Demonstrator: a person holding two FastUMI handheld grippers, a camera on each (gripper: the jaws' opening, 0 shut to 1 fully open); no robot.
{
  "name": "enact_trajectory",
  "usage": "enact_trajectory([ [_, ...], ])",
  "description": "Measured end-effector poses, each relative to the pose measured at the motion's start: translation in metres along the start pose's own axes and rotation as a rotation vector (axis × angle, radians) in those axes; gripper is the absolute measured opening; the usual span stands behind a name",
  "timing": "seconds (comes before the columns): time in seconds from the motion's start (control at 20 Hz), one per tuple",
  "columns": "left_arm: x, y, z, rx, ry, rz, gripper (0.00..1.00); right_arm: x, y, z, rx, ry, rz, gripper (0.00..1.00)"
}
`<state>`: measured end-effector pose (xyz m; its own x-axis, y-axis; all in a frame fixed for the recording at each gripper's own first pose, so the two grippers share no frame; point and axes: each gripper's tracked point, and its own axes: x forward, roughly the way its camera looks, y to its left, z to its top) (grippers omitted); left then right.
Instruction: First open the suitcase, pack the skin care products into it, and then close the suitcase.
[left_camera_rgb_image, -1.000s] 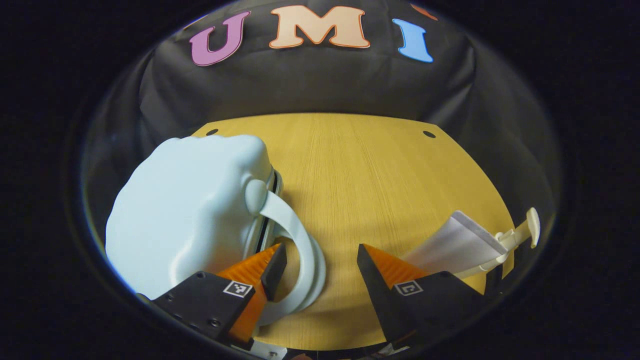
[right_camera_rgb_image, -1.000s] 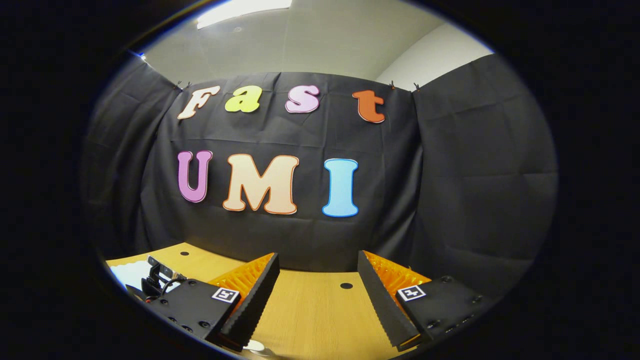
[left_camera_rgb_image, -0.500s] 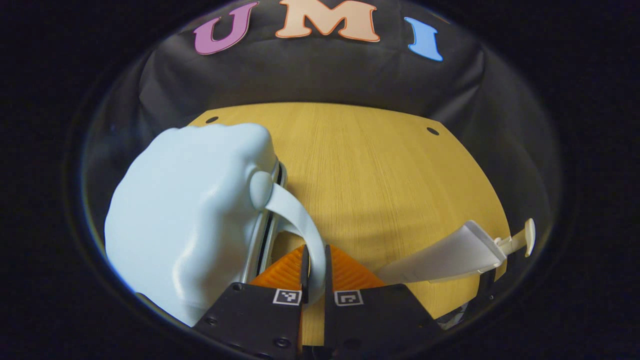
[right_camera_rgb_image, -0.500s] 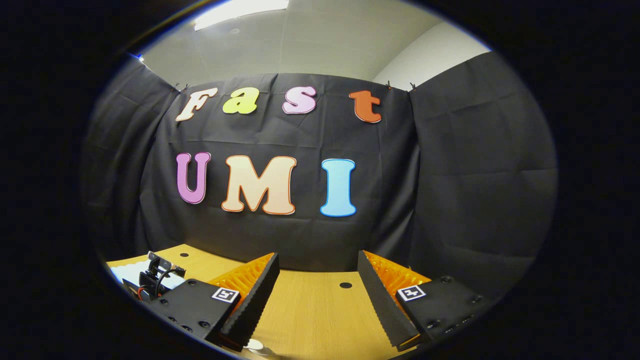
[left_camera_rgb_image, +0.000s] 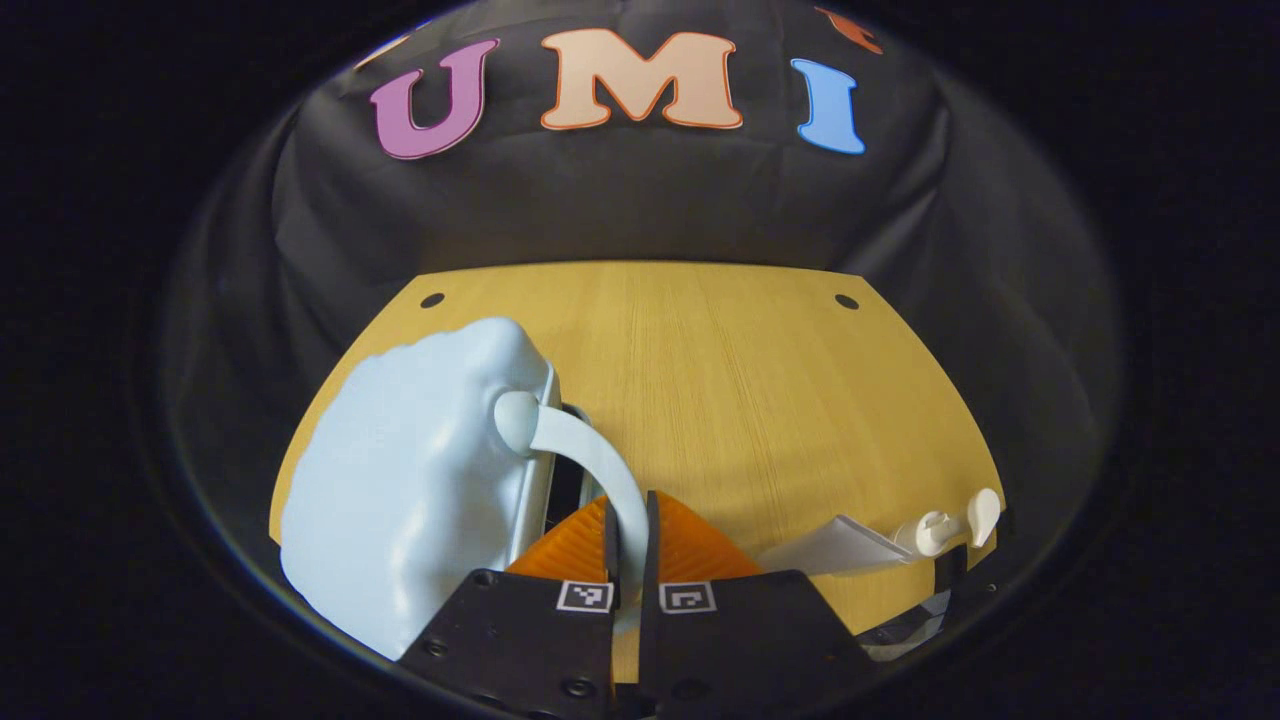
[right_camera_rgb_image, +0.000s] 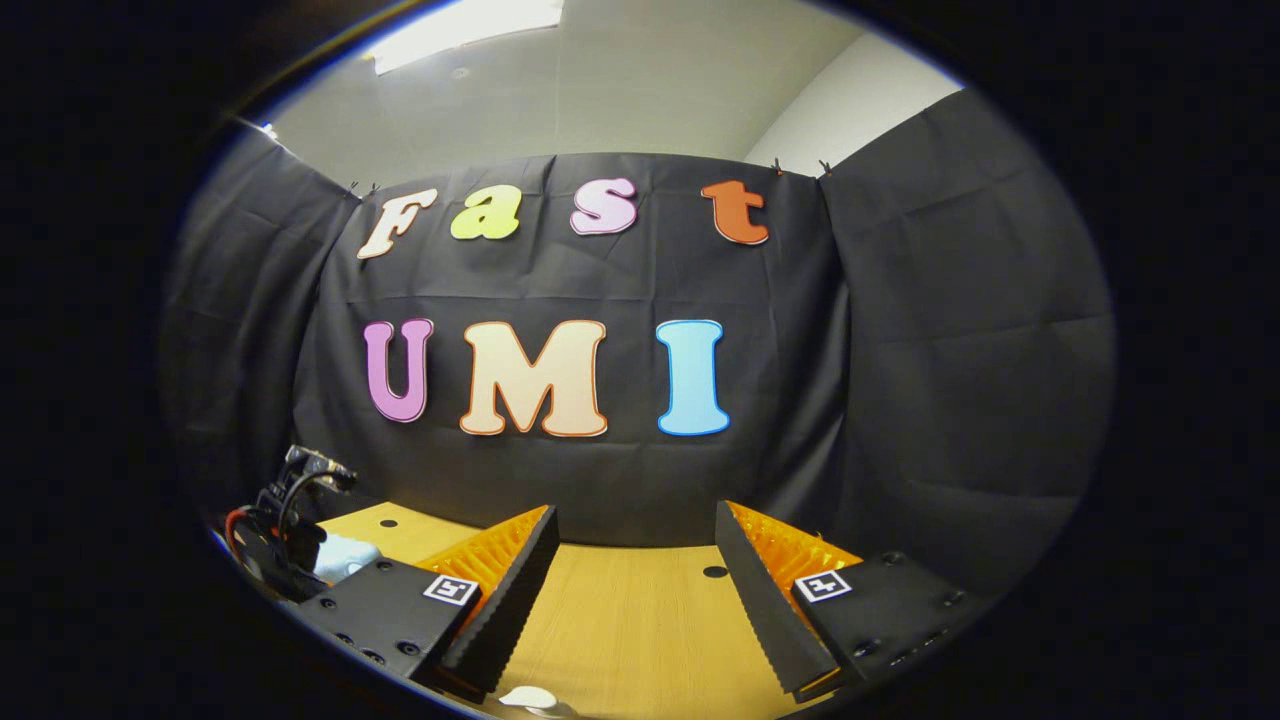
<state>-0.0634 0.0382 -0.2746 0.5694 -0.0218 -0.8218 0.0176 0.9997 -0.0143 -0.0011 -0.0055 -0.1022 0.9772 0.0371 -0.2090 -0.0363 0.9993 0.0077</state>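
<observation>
Left tongs (left_camera_rgb_image: 628, 545) closed on suitcase handle (left_camera_rgb_image: 590, 455), lifting; lid (left_camera_rgb_image: 420, 490) parted slightly.

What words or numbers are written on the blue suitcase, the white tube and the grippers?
Suitcase: none, the shell is plain.
Its handle, pinched in the left gripper: none.
Tube: no writing that can be made out; it is small and near the edge.
Left gripper and open right gripper: no words, just square black-and-white pattern markers, not letters or numbers.
</observation>
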Motion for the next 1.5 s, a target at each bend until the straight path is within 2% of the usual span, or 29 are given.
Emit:
enact_trajectory([
  [0.3, -0.04, 0.054, 0.051, -0.052, -0.072, 0.001, 0.02, 0.009, 0.011, 0.002, 0.037, -0.007, 0.0, 0.99],
  [0.5, -0.062, 0.099, 0.076, -0.012, -0.126, 0.043, 0.02, 0.017, 0.033, -0.001, 0.061, 0.0, 0.003, 0.99],
  [0.65, -0.071, 0.131, 0.09, -0.007, -0.16, 0.047, 0.02, 0.022, 0.055, 0.001, 0.058, -0.008, -0.003, 0.98],
  [0.8, -0.078, 0.168, 0.098, 0.013, -0.183, 0.055, 0.02, 0.025, 0.083, 0.001, 0.05, -0.013, -0.008, 0.97],
  [0.95, -0.08, 0.217, 0.106, 0.073, -0.192, 0.113, 0.02, 0.025, 0.111, 0.001, 0.052, -0.019, -0.024, 0.97],
  [1.1, -0.078, 0.267, 0.109, 0.089, -0.195, 0.174, 0.02, 0.025, 0.137, 0.0, 0.051, -0.025, -0.037, 0.97],
  [1.5, -0.069, 0.368, 0.094, -0.018, -0.207, 0.229, 0.01, 0.028, 0.186, 0.008, 0.021, -0.02, -0.023, 0.97],
])
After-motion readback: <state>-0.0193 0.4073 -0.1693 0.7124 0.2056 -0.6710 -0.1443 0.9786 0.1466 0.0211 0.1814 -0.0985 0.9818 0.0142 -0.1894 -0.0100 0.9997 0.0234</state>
